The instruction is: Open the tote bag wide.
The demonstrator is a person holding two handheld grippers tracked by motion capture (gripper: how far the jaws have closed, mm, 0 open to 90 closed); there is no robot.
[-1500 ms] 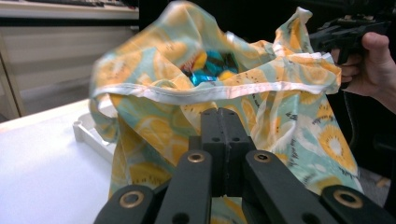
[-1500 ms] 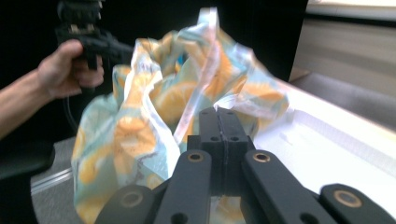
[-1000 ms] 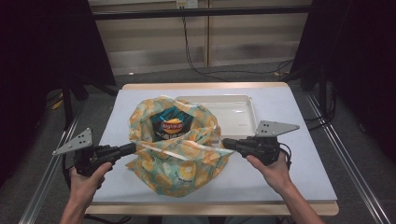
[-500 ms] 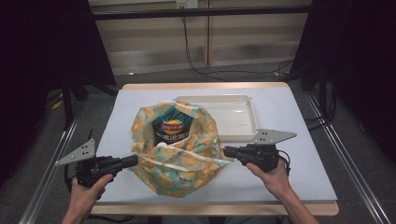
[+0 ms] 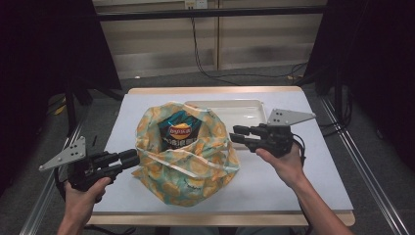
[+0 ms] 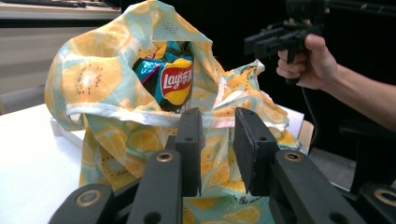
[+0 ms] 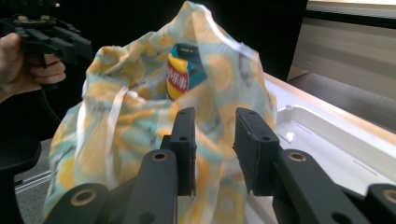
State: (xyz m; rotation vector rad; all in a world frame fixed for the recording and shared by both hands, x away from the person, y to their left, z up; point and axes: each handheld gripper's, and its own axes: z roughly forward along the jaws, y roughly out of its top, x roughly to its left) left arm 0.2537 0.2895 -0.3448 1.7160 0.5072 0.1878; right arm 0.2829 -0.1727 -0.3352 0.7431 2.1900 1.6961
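Looks like a lab / recording rig, not a home. Table [image 5: 318, 161] w/ white top stands inside a metal frame w/ rails [image 5: 364, 156], black curtains [image 5: 44, 73] on both sides, a wall socket [image 5: 195, 4] w/ cables [image 5: 205, 68] trailing over bare grey floor behind.

My 2 black pistol-grip grippers, left gripper [image 5: 128, 159] and right gripper [image 5: 236, 134], each carry a grey three-cornered plate, brass-ringed pivot screws and a trailing black cable; forearms bare.
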